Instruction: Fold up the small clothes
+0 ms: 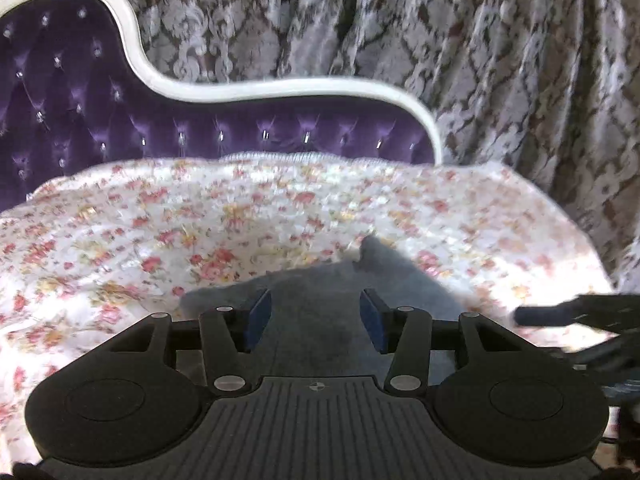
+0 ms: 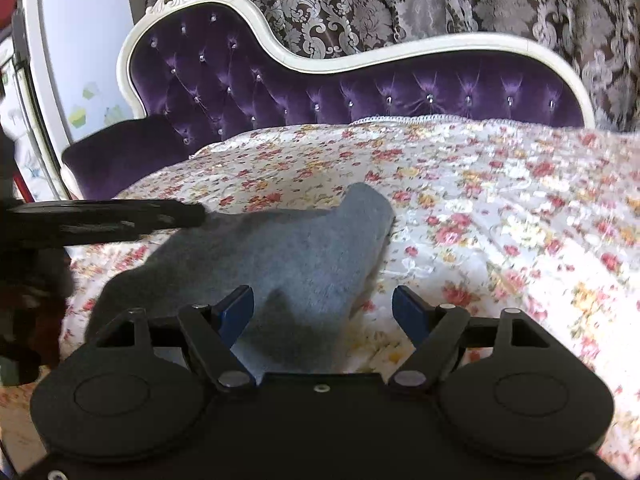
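A small grey garment (image 2: 288,256) lies on the floral bedspread (image 2: 500,208), with one end pointing up toward the headboard. In the left wrist view it (image 1: 320,292) lies under and between my left gripper's (image 1: 316,312) open blue-padded fingers. My right gripper (image 2: 324,310) is open, with its left finger over the cloth's right part and its right finger over the bedspread. The left gripper shows as a dark blurred bar (image 2: 120,218) at the cloth's left edge. The right gripper shows blurred at the right edge of the left wrist view (image 1: 576,314).
A purple tufted headboard (image 2: 360,88) with a white carved frame stands behind the bed. Patterned curtains (image 2: 440,0) hang behind it. A dark purple cushion (image 2: 120,152) lies at the bed's left end, next to a white wardrobe (image 2: 80,60).
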Available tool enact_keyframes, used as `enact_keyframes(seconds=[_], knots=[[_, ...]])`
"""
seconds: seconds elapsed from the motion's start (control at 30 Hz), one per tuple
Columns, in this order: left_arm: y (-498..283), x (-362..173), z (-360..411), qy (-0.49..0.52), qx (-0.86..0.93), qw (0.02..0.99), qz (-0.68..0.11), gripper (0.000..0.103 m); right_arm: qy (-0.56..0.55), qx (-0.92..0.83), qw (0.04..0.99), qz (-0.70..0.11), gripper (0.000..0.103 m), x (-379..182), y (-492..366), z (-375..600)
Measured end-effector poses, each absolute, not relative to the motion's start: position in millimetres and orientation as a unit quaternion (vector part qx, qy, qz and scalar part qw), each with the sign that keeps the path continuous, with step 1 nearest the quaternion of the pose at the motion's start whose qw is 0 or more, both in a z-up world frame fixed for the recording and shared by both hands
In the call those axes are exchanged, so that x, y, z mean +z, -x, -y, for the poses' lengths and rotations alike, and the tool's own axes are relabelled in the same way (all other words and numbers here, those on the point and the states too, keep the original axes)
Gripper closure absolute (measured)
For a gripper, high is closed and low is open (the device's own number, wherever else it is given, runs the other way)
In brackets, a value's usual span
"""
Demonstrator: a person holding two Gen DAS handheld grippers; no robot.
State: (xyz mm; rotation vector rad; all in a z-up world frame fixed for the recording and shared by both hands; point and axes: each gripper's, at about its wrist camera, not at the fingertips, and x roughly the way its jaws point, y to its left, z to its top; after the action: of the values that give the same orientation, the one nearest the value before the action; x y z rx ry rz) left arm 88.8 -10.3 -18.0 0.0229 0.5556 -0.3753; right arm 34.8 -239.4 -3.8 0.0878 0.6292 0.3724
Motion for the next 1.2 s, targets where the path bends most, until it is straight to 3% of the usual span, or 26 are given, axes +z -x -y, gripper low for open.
enact_keyframes(seconds=[0.17, 0.4, 0.63, 0.73, 0.97, 1.07, 1.2], knots=[[-103.2, -58.4, -4.4, -0.013, -0.130, 0.936, -0.327, 0.055, -0.023, 0.177, 0.939, -0.295, 0.024, 1.9, -40.9, 237.9], [-83.1, -65.6, -28.5, 0.027, -0.116, 0.939, -0.323, 0.054, -0.006, 0.151, 0.948, -0.281, 0.024, 2.5, -92.0, 227.3], [-88.2, -65.7, -23.8, 0.038, -0.110, 0.940, -0.320, 0.054, 0.069, 0.065, 0.929, -0.356, 0.025, -43.3, -162.3, 219.4], [-87.0, -63.5, -22.5, 0.035, -0.111, 0.940, -0.319, 0.054, 0.025, 0.061, 0.930, -0.363, 0.026, -44.6, -162.9, 237.1], [-87.7, -59.5, -23.5, 0.040, -0.118, 0.938, -0.324, 0.054, 0.008, 0.102, 0.952, -0.287, 0.024, -1.6, -125.3, 234.9], [-87.0, -59.4, -21.9, 0.039, -0.116, 0.937, -0.326, 0.054, 0.033, 0.140, 0.943, -0.299, 0.019, 0.6, -131.2, 213.2], [-86.3, -47.9, -25.6, 0.042, -0.124, 0.935, -0.330, 0.054, 0.081, 0.125, 0.923, -0.355, 0.019, -34.9, -147.4, 195.0]])
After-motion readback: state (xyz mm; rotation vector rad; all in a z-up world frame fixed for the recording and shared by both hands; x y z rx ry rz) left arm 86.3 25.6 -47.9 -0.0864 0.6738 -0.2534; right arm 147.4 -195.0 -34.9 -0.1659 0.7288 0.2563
